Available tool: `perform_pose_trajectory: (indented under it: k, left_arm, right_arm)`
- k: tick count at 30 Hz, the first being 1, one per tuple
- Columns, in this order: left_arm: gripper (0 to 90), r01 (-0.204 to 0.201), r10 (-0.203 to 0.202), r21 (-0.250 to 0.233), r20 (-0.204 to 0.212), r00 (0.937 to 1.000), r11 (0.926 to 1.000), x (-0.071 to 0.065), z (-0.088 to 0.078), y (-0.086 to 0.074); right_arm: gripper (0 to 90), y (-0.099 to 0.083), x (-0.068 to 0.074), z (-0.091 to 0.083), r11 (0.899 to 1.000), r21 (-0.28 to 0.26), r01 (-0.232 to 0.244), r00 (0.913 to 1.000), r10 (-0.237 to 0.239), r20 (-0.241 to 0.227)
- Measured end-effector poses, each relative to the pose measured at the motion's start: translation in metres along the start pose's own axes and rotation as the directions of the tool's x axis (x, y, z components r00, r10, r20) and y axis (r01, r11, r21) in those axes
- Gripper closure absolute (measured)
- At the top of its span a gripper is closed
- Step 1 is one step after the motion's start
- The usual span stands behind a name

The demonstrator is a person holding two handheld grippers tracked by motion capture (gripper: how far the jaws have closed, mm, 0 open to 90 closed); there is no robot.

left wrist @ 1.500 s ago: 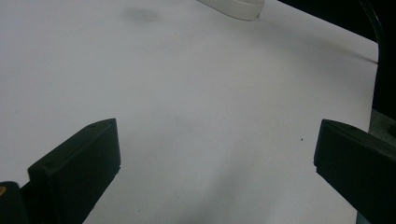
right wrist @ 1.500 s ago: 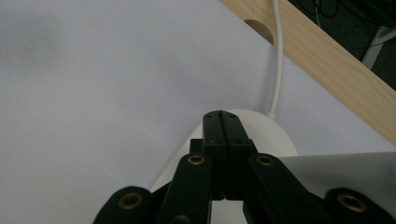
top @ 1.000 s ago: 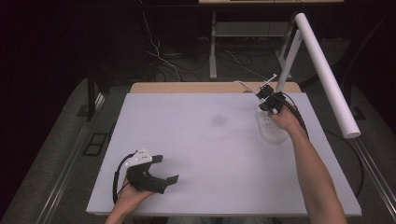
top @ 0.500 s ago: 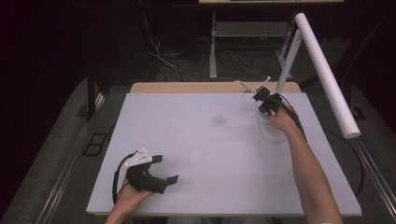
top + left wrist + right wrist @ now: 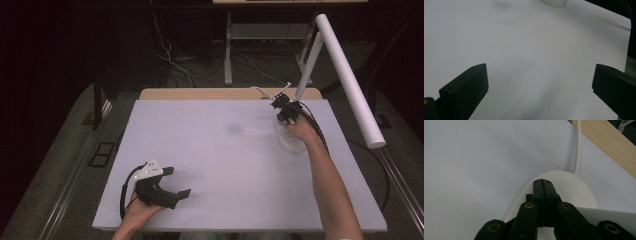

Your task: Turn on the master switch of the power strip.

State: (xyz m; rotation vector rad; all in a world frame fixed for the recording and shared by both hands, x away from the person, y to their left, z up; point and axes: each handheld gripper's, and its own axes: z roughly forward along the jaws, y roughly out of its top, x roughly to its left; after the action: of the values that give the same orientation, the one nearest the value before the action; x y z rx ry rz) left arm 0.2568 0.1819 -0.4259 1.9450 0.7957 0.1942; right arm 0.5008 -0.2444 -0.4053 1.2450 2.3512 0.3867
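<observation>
Right gripper (image 5: 543,185): jaws pressed flat together, nothing between them, tips over the white oval lamp base (image 5: 574,187) (contact cannot be told). The base sits at the far right of the white table (image 5: 215,165), cord (image 5: 578,147) trailing off. Left gripper (image 5: 176,182): jaws spread wide, empty, near front-left edge.

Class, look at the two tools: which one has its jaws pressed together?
The right tool, over the white lamp base at the table's far right. Its jaws meet with no gap, while the left tool near the front edge stands wide open.
</observation>
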Motion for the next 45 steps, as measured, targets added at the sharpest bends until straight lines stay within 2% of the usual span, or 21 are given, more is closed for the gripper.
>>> perform_pose_trajectory:
  k: [5,11,16,25,32,45]
  left_arm:
    - [0.0,-0.002,0.002,0.001,-0.002,1.0000,1.0000,0.000,-0.001,0.000]
    - [0.0,0.003,-0.003,0.003,-0.006,1.0000,1.0000,0.001,-0.001,-0.001]
    - [0.0,0.010,-0.010,0.005,-0.005,0.9999,0.9999,0.003,0.000,-0.001]
    - [0.0,0.007,-0.007,0.008,-0.002,1.0000,0.9999,0.003,0.001,-0.001]
    - [0.0,0.010,-0.010,0.004,-0.003,0.9999,0.9999,0.003,0.000,0.000]
    - [0.0,0.013,-0.013,-0.001,0.003,0.9999,0.9999,0.002,0.001,0.000]
  right_arm:
    - [90.0,-0.005,-0.004,0.000,0.999,-0.020,-0.039,0.9988,0.038,-0.029]
    - [90.0,-0.008,-0.005,0.001,0.998,-0.036,-0.047,0.9983,0.046,-0.035]
    - [89.9,-0.006,-0.001,0.000,0.999,-0.035,-0.014,0.9999,0.014,-0.003]
    - [89.7,-0.003,0.003,-0.004,1.000,-0.028,0.014,0.9999,-0.014,-0.003]
    - [89.6,-0.002,0.006,-0.013,0.999,-0.053,0.013,0.9999,-0.013,0.001]
    - [89.6,0.000,0.014,-0.041,0.995,-0.104,-0.003,0.9995,0.000,-0.033]
